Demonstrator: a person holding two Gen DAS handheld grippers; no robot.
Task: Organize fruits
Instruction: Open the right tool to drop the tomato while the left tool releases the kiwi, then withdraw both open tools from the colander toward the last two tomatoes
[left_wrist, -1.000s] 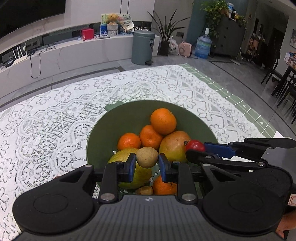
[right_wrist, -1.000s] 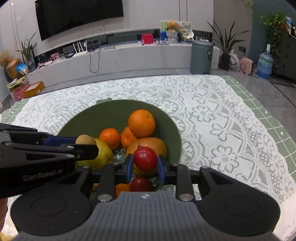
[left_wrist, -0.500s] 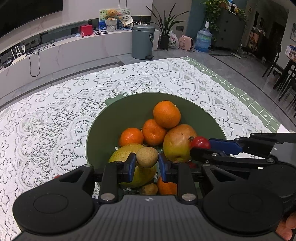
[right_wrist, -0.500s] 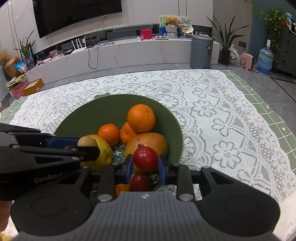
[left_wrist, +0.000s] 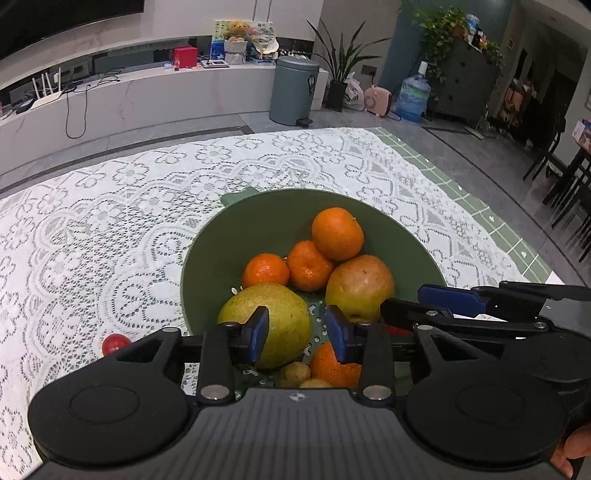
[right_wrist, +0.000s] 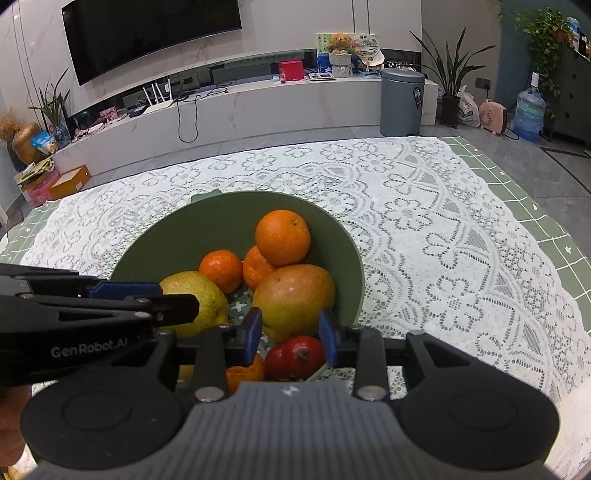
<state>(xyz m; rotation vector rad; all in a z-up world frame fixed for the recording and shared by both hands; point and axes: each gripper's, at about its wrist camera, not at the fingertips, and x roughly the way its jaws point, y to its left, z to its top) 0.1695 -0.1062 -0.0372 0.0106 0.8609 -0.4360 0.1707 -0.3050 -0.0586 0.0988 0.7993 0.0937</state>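
Observation:
A green bowl (left_wrist: 258, 218) (right_wrist: 177, 236) on the lace tablecloth holds oranges (left_wrist: 337, 233) (right_wrist: 282, 237), a mango (left_wrist: 360, 286) (right_wrist: 293, 297), a yellow-green pear (left_wrist: 282, 321) (right_wrist: 207, 299), small brown fruits (left_wrist: 294, 373) and red fruits (right_wrist: 293, 357). My left gripper (left_wrist: 297, 334) is open and empty over the bowl's near side. My right gripper (right_wrist: 290, 335) is open and empty just above the red fruits. Each gripper shows from the side in the other's view.
A small red fruit (left_wrist: 115, 343) lies on the tablecloth (left_wrist: 110, 229) left of the bowl. The table's right edge (left_wrist: 480, 206) drops to the floor. A grey bin (right_wrist: 400, 101) and a low white cabinet (right_wrist: 258, 107) stand beyond the table.
Both grippers have opened. The small brown fruit left the left gripper and the red fruit left the right gripper; both now lie in the bowl below the fingers.

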